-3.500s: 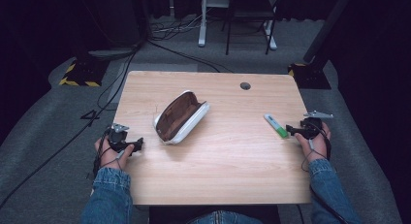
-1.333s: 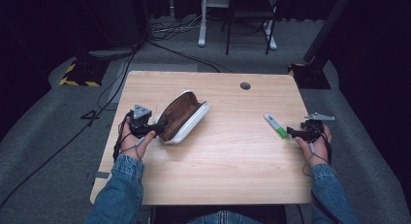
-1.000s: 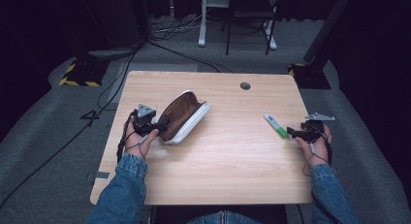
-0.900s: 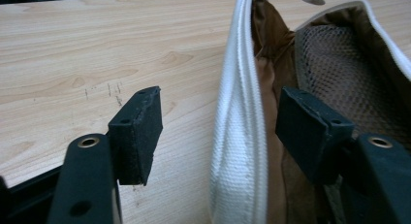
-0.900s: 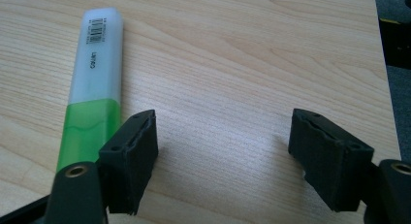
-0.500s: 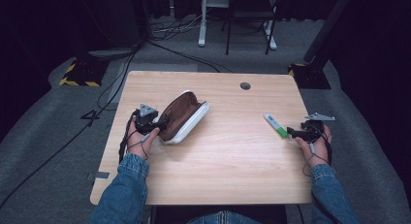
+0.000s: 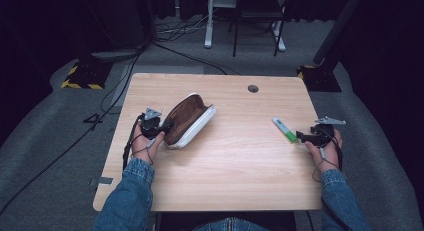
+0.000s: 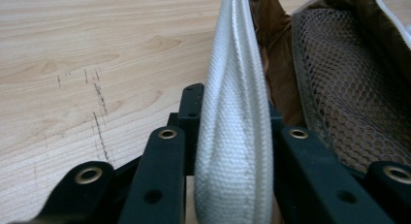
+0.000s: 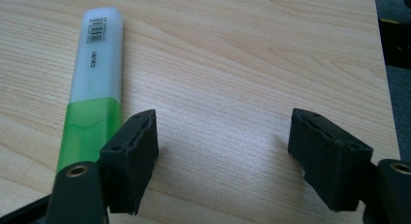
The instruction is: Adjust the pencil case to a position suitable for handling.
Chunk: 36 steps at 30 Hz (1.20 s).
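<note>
An open pencil case (image 7: 187, 121), white outside and brown inside, lies left of the table's middle. My left gripper (image 7: 162, 128) is at its near left end, shut on the white woven rim (image 8: 235, 112); the brown mesh pocket (image 8: 349, 88) lies just past the jaws. A green and white highlighter (image 7: 284, 129) rests flat near the table's right edge. My right gripper (image 7: 300, 136) sits right beside it and stands open (image 9: 223, 151). The highlighter (image 9: 94, 88) lies outside the left jaw, with bare wood between the jaws.
The wooden table (image 7: 240, 176) has a round cable hole (image 7: 253, 88) at the back right. Cables (image 7: 175, 33) and chair legs (image 7: 240, 36) stand on the grey floor behind. A yellow-black base (image 7: 82, 76) sits at the back left.
My left hand has moved from the table's left edge up to the pencil case, and its gripper has shut on the rim. The right gripper has barely shifted.
</note>
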Each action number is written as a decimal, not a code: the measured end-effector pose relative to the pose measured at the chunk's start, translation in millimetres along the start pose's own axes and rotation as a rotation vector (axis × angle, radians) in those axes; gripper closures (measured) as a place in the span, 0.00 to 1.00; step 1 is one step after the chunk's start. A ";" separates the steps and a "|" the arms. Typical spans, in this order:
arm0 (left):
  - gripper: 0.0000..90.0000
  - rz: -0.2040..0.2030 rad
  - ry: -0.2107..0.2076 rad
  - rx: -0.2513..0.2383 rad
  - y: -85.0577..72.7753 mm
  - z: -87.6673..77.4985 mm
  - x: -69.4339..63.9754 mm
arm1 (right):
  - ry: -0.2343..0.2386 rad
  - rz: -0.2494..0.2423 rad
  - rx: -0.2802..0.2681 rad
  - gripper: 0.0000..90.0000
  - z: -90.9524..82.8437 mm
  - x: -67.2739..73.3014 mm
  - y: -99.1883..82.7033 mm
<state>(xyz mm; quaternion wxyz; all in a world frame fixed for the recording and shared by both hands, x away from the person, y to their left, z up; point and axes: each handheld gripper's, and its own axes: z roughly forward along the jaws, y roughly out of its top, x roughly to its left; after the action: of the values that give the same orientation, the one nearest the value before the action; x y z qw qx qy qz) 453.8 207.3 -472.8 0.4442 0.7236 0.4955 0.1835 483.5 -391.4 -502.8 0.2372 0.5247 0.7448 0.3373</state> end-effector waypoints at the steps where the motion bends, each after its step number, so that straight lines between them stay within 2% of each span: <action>1: 0.84 -0.003 -0.003 -0.001 -0.1 -0.1 0.2 | 0.000 0.000 0.000 0.29 0.0 0.0 0.0; 4: 0.89 -0.005 -0.004 0.007 -0.2 -0.8 0.2 | 0.000 0.000 0.000 0.29 0.0 0.0 0.0; 10: 0.91 -0.018 -0.014 0.013 0.2 -1.8 1.2 | 0.000 0.000 0.000 0.29 0.0 0.0 0.0; 19: 0.92 -0.035 -0.026 -0.002 1.4 -4.1 3.0 | 0.002 -0.003 -0.003 0.30 -0.4 -0.2 -0.4; 23: 0.92 -0.047 -0.045 -0.002 2.5 -5.7 4.2 | 0.004 -0.006 -0.004 0.31 -1.0 -0.4 -0.9; 29: 0.92 -0.053 -0.057 -0.005 8.4 -13.5 -0.1 | 0.004 -0.005 -0.004 0.31 -1.2 -0.3 -1.2; 36: 0.92 -0.054 -0.088 -0.037 16.5 -25.4 -8.6 | 0.006 -0.008 -0.006 0.32 -1.4 -0.4 -1.4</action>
<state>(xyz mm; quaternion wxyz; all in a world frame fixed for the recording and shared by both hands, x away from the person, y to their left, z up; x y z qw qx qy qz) 441.2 209.6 -444.0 0.4834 0.7091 0.4914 0.1486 481.8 -392.5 -502.9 0.2381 0.5199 0.7465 0.3402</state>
